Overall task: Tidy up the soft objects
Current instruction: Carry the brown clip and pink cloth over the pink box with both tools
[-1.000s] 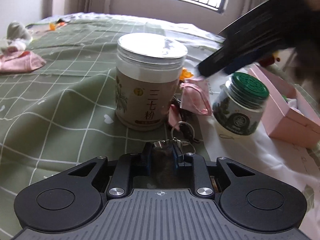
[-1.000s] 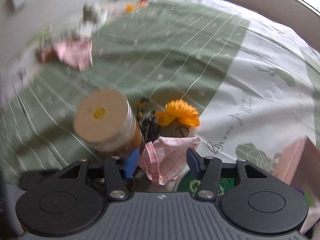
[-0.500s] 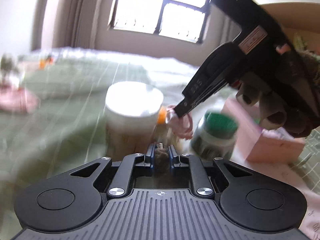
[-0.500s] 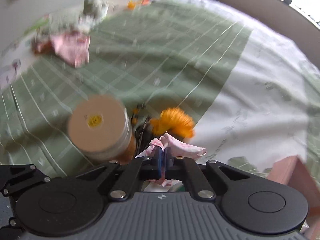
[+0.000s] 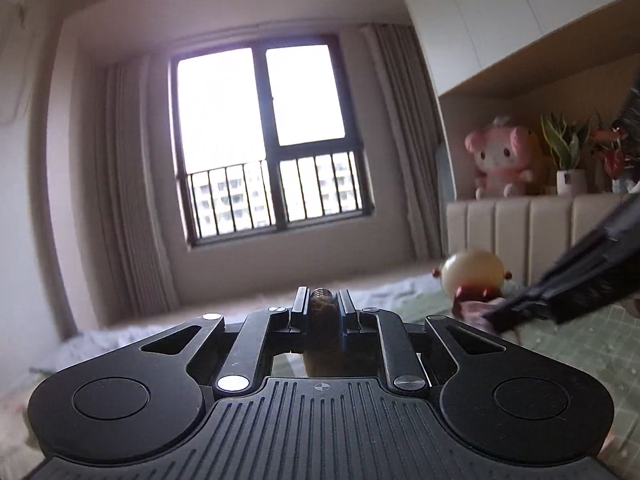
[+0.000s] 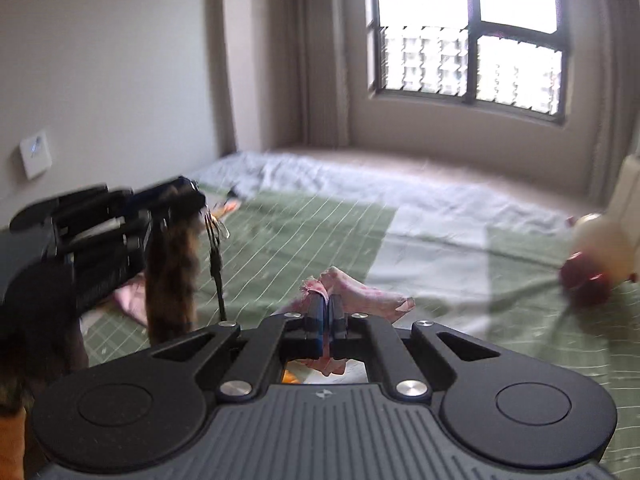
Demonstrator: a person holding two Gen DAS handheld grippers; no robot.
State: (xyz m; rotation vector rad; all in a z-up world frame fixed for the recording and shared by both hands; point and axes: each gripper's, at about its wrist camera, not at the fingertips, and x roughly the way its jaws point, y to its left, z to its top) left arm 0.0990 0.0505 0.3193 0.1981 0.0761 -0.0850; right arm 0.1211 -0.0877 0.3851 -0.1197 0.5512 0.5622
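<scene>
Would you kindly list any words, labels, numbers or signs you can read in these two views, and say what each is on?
None can be read.
White label on the left gripper body: blurred, unreadable.
Wall panel: small mark, too blurred to read.

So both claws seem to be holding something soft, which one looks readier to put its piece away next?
Probably the right gripper: it tilts down toward the bed with the pink cloth pinched. The left gripper, gripping a brown furry keychain, points level at the window.

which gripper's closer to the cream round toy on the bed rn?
Right. In the left wrist view the right gripper reaches almost to the cream round toy, holding pink cloth. The left gripper sits farther back, shut on a brown furry keychain.
</scene>
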